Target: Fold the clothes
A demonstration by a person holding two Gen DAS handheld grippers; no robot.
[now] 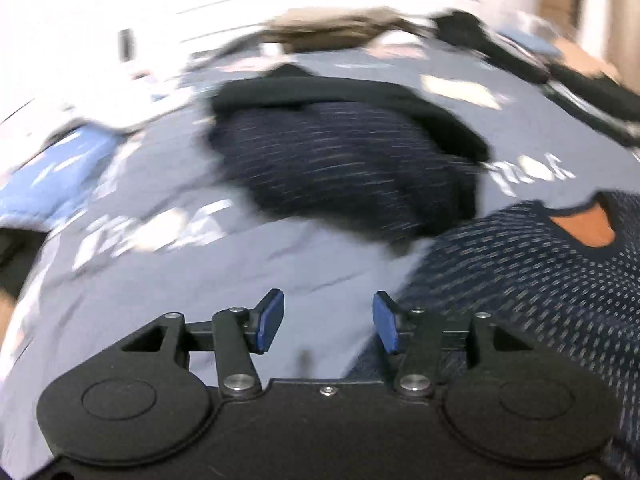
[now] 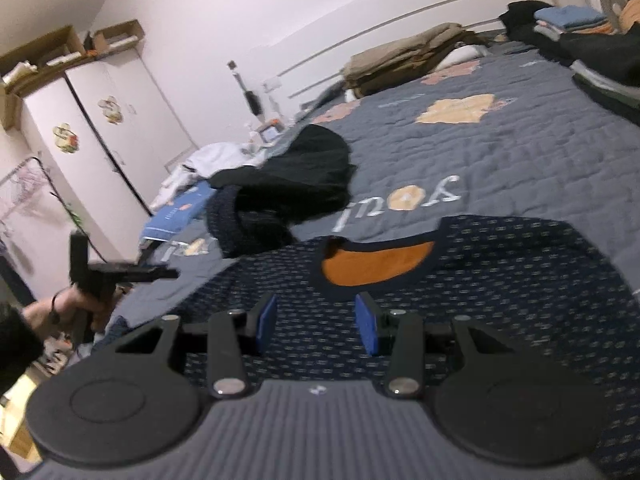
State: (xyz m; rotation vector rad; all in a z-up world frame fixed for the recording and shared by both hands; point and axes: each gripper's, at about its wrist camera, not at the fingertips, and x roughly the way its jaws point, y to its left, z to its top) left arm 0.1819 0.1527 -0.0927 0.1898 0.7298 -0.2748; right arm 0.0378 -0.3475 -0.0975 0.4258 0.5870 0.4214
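A navy dotted sweater (image 2: 460, 280) with an orange neck lining (image 2: 376, 264) lies flat on the grey quilt, collar away from me. My right gripper (image 2: 316, 322) is open and empty just above its middle. My left gripper (image 1: 328, 322) is open and empty over bare quilt, at the sweater's (image 1: 520, 288) left edge. The left gripper also shows in the right wrist view (image 2: 120, 272), held in a hand off the bed's left side. A heap of dark clothes (image 2: 288, 192) lies beyond the sweater; it is blurred in the left wrist view (image 1: 344, 164).
The grey quilt (image 2: 500, 152) with letters covers the bed. Folded beige bedding (image 2: 408, 60) sits at the headboard. Stacked folded clothes (image 2: 580, 28) lie at far right. A blue item (image 2: 180, 212) and white cloth (image 2: 216, 156) lie at the left edge. White wardrobes (image 2: 100, 128) stand left.
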